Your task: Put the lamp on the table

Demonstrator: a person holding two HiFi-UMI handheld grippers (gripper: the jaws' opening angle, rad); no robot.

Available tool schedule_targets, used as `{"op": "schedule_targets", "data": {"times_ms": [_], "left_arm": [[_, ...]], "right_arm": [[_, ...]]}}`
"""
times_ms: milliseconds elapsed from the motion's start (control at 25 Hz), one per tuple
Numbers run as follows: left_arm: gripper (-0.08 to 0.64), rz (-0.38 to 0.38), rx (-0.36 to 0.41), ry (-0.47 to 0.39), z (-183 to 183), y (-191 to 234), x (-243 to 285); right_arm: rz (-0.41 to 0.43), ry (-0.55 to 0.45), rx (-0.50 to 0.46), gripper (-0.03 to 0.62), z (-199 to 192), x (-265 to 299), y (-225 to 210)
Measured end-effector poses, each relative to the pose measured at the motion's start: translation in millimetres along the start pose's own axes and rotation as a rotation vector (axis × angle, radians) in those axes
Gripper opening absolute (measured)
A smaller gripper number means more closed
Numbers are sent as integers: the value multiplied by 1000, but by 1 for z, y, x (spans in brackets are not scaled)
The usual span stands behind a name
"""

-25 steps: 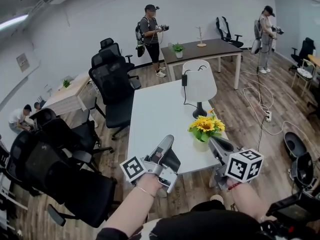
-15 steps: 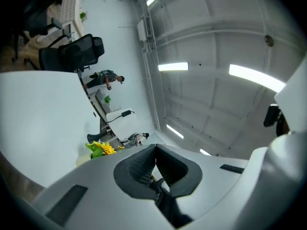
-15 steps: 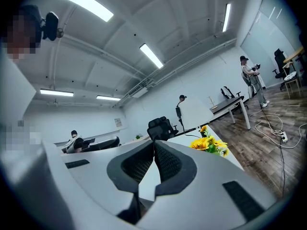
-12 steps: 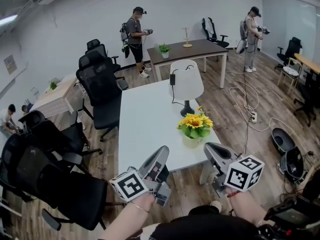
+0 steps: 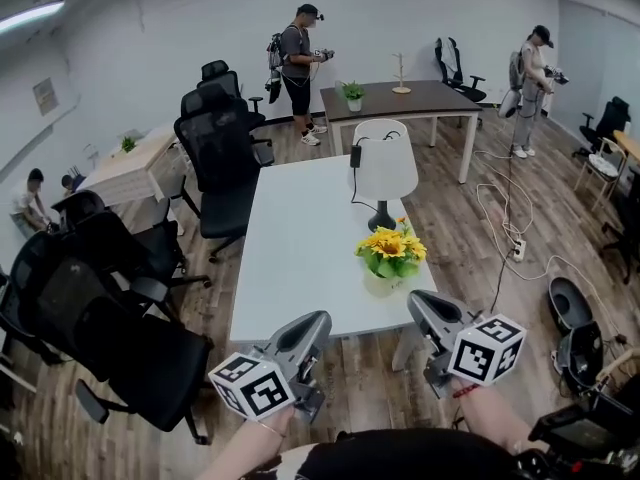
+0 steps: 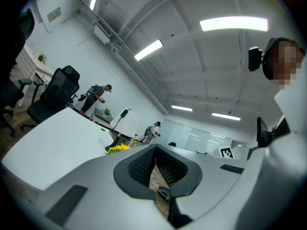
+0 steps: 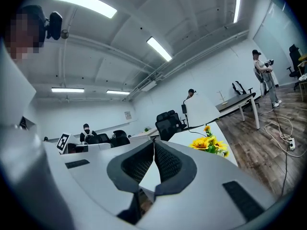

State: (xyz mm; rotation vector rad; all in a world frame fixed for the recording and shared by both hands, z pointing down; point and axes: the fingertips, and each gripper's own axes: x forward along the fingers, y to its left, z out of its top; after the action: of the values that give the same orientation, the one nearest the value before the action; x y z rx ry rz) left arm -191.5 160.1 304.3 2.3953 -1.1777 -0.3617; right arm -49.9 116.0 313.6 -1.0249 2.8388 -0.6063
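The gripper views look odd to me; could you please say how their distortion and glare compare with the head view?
Left gripper view: strong fisheye with dark corners, tilted scene, ceiling light blown out. Right gripper view: same fisheye, light strip glaring. Head view: milder bending, evenly lit, lamp sharp.

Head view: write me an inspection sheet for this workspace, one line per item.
Surface: white table, mostly bare.
Job's things: lamp stands upright on the table's far right part.
Clutter: pot of yellow flowers just in front of the lamp.
Grippers: left gripper and right gripper, jaws shut, empty, held short of the table's near edge.
Cables: black adapter on its cord against the lamp shade; loose floor cables and a power strip on the right.
Surroundings: black office chairs, brown table, two standing people, one seated person.
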Motion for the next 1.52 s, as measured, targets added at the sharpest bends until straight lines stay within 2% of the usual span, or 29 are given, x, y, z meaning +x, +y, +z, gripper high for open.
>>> {"op": "schedule_targets", "data": {"times_ms": [80, 160, 400, 600, 840, 1080, 1360, 1520], "left_arm": [[14, 50, 38, 39, -16, -3, -7], [14, 96, 42, 61, -32, -4, -18], [15, 195, -33, 55, -74, -18, -35], [15, 222, -43, 39, -101, -54, -39], [15, 244, -66, 41, -132, -89, -45], [14, 291, -71, 44, -147, -103, -59], [15, 306, -80, 30, -152, -117, -62], [15, 315, -78, 28, -157, -121, -63]], "right_arm": [[24, 30, 5, 21, -5, -8, -3], [47, 62, -4, 21, -12, -18, -5], [65, 102, 30, 18, -26, -65, -29], [115, 135, 58, 17, -44, -97, -31], [165, 188, 15, 15, -61, -121, -27], [190, 199, 37, 15, -69, -137, -24], [225, 198, 61, 15, -70, -147, -22], [216, 199, 59, 15, -69, -151, -22]]}}
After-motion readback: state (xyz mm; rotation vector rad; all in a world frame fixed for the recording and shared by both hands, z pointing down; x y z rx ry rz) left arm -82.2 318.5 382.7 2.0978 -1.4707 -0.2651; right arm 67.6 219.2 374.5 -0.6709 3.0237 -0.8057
